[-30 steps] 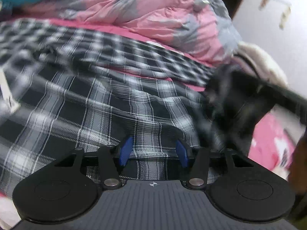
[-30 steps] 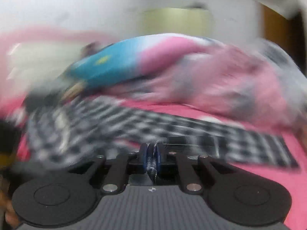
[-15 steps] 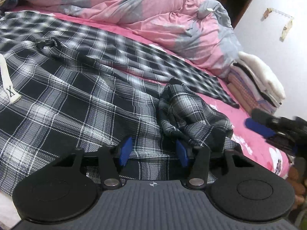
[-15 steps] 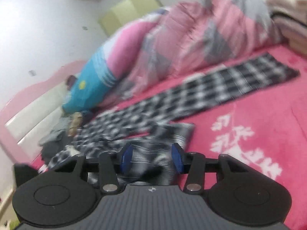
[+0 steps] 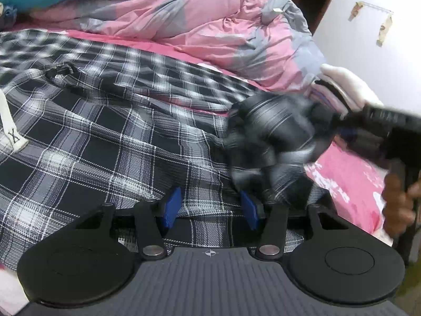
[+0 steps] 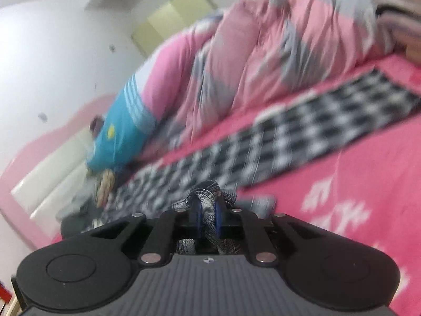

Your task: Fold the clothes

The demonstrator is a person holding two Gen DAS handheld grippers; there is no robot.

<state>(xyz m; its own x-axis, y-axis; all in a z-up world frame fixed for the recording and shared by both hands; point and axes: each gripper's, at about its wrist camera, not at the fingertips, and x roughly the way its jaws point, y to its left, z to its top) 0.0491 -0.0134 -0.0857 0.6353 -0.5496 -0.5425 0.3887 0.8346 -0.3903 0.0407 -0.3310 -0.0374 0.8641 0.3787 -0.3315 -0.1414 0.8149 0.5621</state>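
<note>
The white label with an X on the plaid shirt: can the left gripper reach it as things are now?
Probably yes. The white label lies uncovered on the plaid shirt, off to the side of the left gripper, whose jaws stand apart over the cloth. Nothing lies between them.

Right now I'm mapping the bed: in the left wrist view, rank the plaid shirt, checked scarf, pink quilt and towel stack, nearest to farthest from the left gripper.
1. plaid shirt, directly under the left gripper
2. checked scarf, just behind
3. pink quilt, along the back
4. towel stack, far right; roughly level with the quilt's end, so too close to call
</note>
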